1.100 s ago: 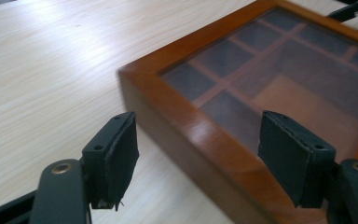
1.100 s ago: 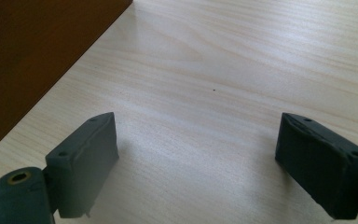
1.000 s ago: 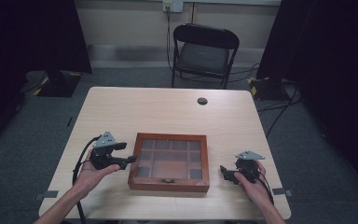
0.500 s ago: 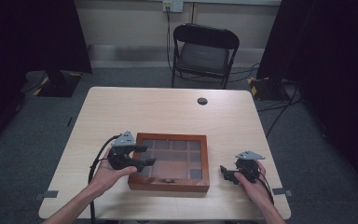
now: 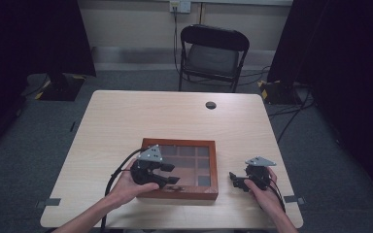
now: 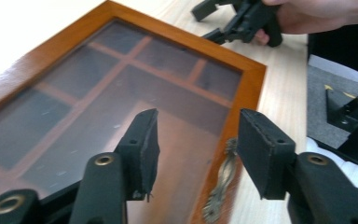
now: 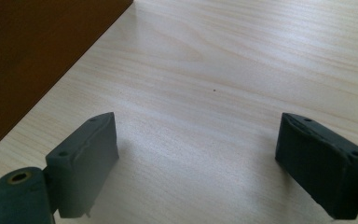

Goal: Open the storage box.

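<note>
The left gripper (image 5: 167,174) has swung in from the table at the box's nine o'clock side and now hangs over the glass lid of the wooden box (image 5: 209,147), near its six o'clock edge. Its jaws have just been closing, above the brass latch (image 6: 219,184), with nothing gripped between them.

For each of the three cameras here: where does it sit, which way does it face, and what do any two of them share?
High view: fixed above the person's side, facing forward and down on the table, wooden box and chair; both forearms, left gripper and right gripper show.
Left gripper view: rides the left gripper, facing along its fingers, which have just been closing, over the box's glass lid and brass latch.
Right gripper view: rides the right gripper, fingers wide over bare tabletop beside the box wall.
Shared: all three show the box; the left gripper view also catches the right gripper.
</note>
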{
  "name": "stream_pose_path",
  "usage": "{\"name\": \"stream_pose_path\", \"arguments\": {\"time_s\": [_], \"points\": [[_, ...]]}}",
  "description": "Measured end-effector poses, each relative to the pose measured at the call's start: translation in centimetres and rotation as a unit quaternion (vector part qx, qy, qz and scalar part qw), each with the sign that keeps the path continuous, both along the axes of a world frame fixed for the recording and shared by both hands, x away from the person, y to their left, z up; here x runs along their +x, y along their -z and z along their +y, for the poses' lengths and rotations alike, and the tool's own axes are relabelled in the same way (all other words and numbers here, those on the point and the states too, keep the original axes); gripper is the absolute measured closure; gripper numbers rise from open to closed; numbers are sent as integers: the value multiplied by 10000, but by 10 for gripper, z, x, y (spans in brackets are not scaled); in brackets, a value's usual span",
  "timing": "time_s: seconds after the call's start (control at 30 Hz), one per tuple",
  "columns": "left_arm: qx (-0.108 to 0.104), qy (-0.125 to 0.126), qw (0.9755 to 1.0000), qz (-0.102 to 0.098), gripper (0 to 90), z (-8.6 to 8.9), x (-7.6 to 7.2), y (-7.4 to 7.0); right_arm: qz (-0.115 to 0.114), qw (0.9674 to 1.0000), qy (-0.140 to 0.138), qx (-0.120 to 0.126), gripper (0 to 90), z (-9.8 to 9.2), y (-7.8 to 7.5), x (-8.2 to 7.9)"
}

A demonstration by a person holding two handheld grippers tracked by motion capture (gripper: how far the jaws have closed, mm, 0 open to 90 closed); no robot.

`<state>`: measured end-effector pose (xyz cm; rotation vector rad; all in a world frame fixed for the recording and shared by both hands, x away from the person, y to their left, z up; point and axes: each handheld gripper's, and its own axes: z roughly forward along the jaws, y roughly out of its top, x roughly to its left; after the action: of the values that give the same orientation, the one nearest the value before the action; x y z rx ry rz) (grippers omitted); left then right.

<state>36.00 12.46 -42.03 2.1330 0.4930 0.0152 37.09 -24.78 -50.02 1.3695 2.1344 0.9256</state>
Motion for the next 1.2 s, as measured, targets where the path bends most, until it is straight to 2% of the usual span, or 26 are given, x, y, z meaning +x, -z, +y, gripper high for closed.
{"name": "stream_pose_path", "arguments": {"time_s": [0.1, 0.23, 0.3, 0.6, 0.7, 0.83, 1.2], "points": [[127, 167, 9997, 90, 557, -5, -3, 10, 1, 10000, -1, 1, 121, 0, 0, 0], [11, 348, 9992, 204, 657, -5, -3, 11, 0, 10000, -2, 0, 120, 0, 0, 0], [59, 434, 9988, 237, 700, -5, -4, 13, 4, 10000, -3, 3, 120, 0, 0, 0], [146, 493, 9985, 189, 798, -2, -7, 21, 9, 10000, -28, 6, 120, 0, 0, 0], [151, 519, 9985, 77, 804, -2, -8, 22, 8, 10000, -29, 7, 120, 0, 0, 0], [161, 542, 9984, 34, 807, -3, -9, 22, 8, 10000, -29, 7, 120, 0, 0, 0], [266, 477, 9981, 295, 810, -6, -5, 18, 8, 10000, -34, 6, 120, 0, 0, 0]]}}
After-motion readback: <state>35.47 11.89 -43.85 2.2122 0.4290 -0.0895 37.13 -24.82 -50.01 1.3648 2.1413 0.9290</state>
